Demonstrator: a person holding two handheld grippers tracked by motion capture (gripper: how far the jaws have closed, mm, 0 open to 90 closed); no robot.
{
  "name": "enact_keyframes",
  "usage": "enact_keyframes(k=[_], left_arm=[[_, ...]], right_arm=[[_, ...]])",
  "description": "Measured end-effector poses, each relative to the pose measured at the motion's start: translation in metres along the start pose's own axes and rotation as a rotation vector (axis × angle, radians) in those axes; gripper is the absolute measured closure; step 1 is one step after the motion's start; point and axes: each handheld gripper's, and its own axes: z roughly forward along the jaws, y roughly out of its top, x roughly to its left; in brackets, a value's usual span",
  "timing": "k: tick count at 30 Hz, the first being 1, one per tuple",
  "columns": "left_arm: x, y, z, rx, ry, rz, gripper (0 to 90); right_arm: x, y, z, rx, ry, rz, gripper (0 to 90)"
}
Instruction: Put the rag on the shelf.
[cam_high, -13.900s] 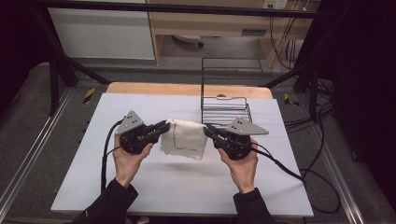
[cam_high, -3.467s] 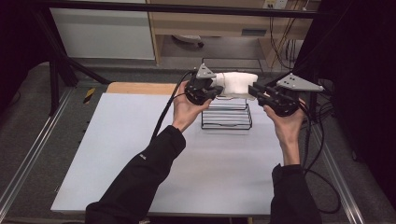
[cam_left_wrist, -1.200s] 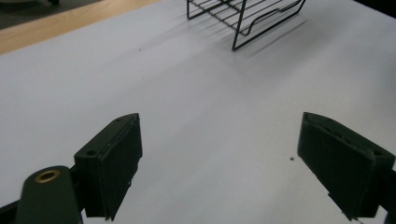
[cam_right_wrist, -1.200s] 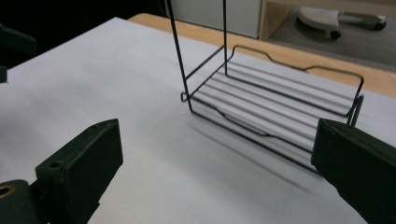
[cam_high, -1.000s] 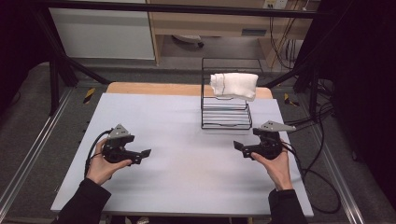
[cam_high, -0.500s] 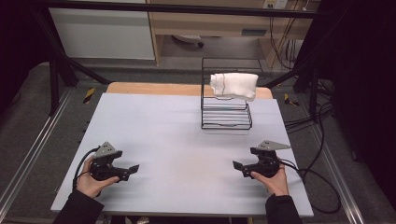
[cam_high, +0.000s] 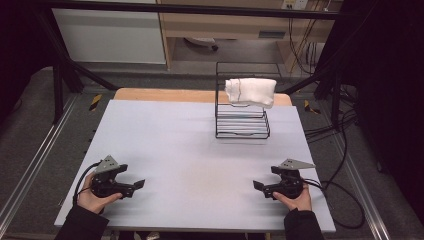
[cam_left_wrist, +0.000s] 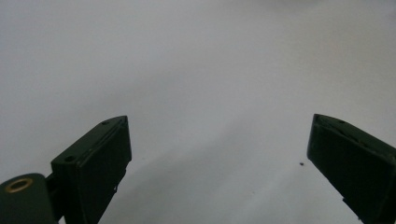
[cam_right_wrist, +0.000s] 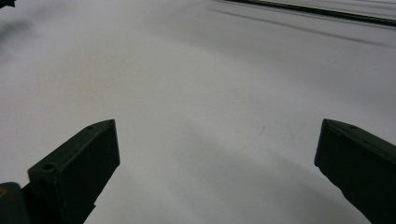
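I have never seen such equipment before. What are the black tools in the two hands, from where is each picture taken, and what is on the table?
There is no robot here. A person holds two hand tools: the left gripper and the right gripper, each with two black jaws. One picture looks down from above the table. The other two come from small cameras riding on the grippers, looking along their jaws at the pale surface. Both grippers are open and hold nothing. At the far side stands a black wire rack, with a folded white cloth draped over its top.
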Motion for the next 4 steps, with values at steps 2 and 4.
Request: enact_keyframes(k=[2,4], left_arm=[[0.0005,-0.0013,0.0,0.004,0.0,0.002,6.6],[0.0005,-0.0021,0.0005,0.007,0.002,-0.001,6.6]], right_arm=[[-0.0003,-0.0003,0.0005,0.005,-0.002,-0.008,0.7],[-0.0005,-0.0003,0.0007,0.01,-0.003,-0.013,0.7]])
